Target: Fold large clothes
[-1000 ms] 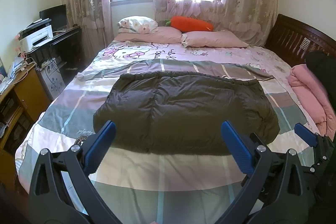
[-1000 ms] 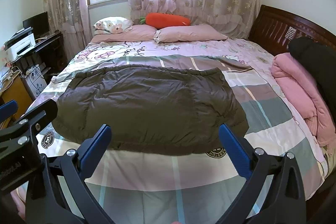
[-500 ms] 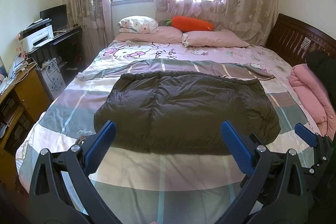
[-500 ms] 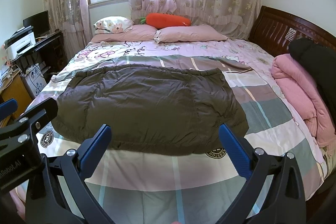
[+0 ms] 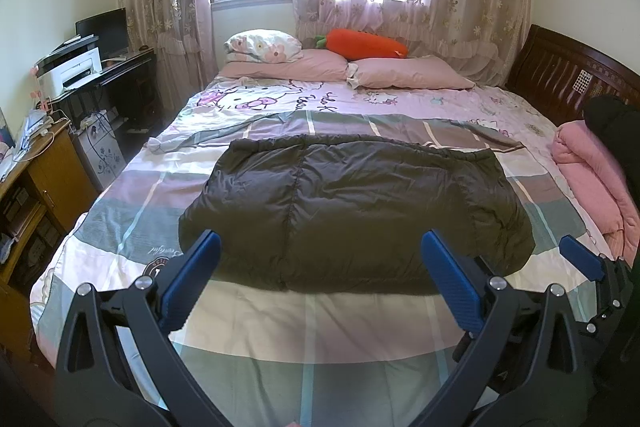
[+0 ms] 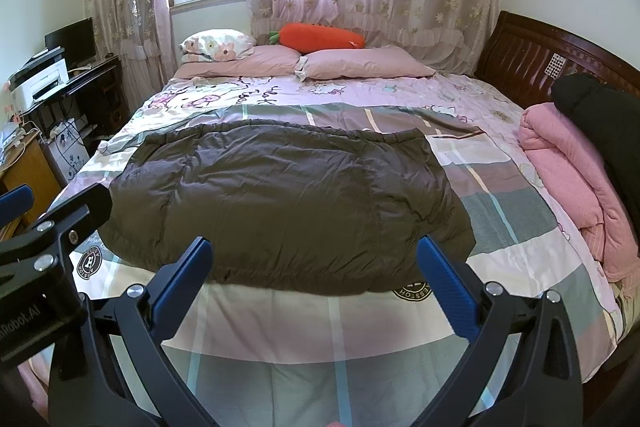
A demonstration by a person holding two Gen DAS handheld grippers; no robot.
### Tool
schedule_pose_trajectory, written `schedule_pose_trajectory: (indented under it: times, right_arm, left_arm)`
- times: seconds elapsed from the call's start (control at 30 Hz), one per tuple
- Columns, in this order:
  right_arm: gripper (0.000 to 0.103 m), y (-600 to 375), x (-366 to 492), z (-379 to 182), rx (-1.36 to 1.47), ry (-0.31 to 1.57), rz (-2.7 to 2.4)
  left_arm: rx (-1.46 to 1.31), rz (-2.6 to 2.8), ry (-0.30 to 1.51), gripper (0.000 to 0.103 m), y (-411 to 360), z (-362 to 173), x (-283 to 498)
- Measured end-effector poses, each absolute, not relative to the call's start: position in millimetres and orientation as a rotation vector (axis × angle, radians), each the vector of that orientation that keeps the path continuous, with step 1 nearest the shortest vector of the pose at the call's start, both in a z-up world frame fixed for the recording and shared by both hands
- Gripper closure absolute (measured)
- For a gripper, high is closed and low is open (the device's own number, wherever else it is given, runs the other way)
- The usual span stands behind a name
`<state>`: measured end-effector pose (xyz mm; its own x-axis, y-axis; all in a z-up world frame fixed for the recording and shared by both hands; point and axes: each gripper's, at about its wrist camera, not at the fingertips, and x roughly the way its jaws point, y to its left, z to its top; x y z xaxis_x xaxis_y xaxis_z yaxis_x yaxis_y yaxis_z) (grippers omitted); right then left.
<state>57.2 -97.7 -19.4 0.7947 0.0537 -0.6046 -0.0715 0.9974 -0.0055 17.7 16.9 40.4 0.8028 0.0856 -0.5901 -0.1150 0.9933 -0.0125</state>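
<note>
A dark grey-brown puffy jacket (image 5: 352,211) lies flat across the middle of the bed (image 5: 304,323), folded into a broad rectangle; the right wrist view shows the same jacket (image 6: 288,203). My left gripper (image 5: 320,259) hovers open above the bed's near edge, short of the jacket's front hem, with nothing between its blue pads. My right gripper (image 6: 316,263) is also open and empty, held beside it at the same height. The right gripper's fingertip (image 5: 580,261) shows at the right edge of the left wrist view. The left gripper's body (image 6: 44,255) fills the left edge of the right wrist view.
Pink pillows (image 5: 408,73) and an orange carrot plush (image 5: 366,45) lie at the head of the bed. A folded pink quilt (image 6: 568,179) with a black garment (image 6: 600,115) sits on the right side. A desk with a printer (image 5: 72,71) and a wooden cabinet (image 5: 44,179) stand left.
</note>
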Motion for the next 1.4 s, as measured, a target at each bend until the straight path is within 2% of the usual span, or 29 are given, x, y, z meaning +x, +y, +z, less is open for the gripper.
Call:
schedule_pose_trajectory:
  times: [1.4]
  right_arm:
    - [0.001,-95.5,57.3,-26.4,-0.045,0.648,0.083]
  left_arm:
    - [-0.051,0.071,0.639,0.002,20.3,41.7,17.6]
